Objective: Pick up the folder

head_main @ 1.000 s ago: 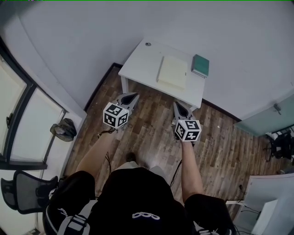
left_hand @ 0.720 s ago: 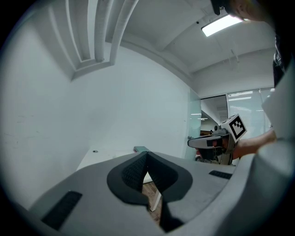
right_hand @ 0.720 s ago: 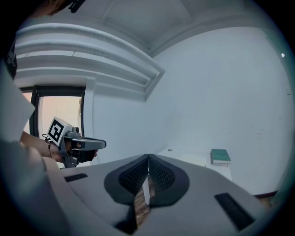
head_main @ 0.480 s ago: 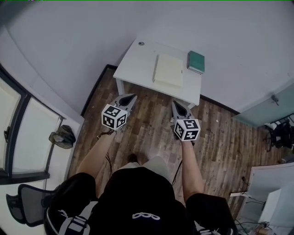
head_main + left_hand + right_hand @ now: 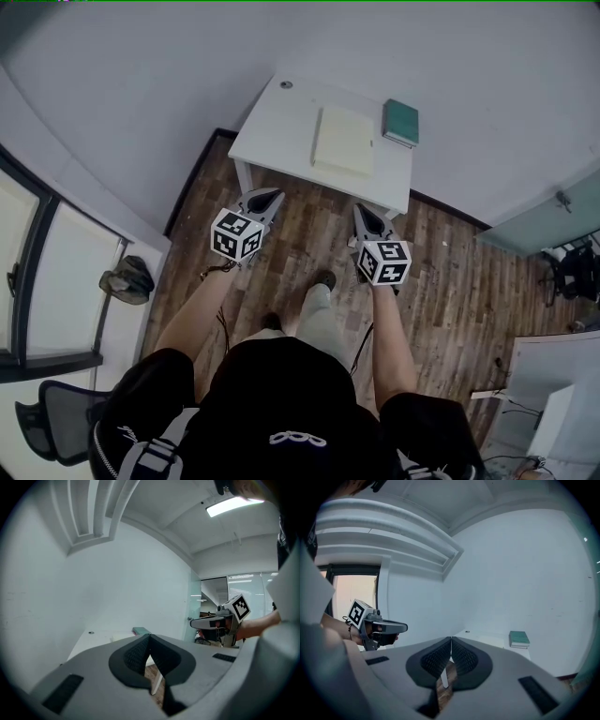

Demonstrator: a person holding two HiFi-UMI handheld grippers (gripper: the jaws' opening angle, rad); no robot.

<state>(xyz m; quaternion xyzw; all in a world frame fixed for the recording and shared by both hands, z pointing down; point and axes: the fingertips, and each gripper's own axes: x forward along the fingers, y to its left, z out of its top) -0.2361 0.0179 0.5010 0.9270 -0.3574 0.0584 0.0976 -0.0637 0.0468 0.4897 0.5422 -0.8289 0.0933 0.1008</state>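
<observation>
A pale yellow folder [image 5: 345,142] lies flat in the middle of a white table [image 5: 272,136] against the wall. A green book [image 5: 401,122] lies at the table's far right; the right gripper view shows the same green book [image 5: 519,639]. My left gripper [image 5: 266,200] and right gripper [image 5: 365,217] hover over the wooden floor short of the table, both pointing toward it, both shut with nothing between the jaws. In the left gripper view my left gripper [image 5: 149,638] has its jaws pressed together. My right gripper [image 5: 451,642] looks the same in its own view.
A dark wooden floor [image 5: 450,281] spreads in front of the table. A bag [image 5: 124,281] sits on the floor at the left by the windows. An office chair [image 5: 52,431] stands at lower left. A second white desk [image 5: 553,394] is at lower right.
The table and folder have come nearer in the head view. Both grippers have moved slightly toward the table. A foot has stepped forward between the arms.
</observation>
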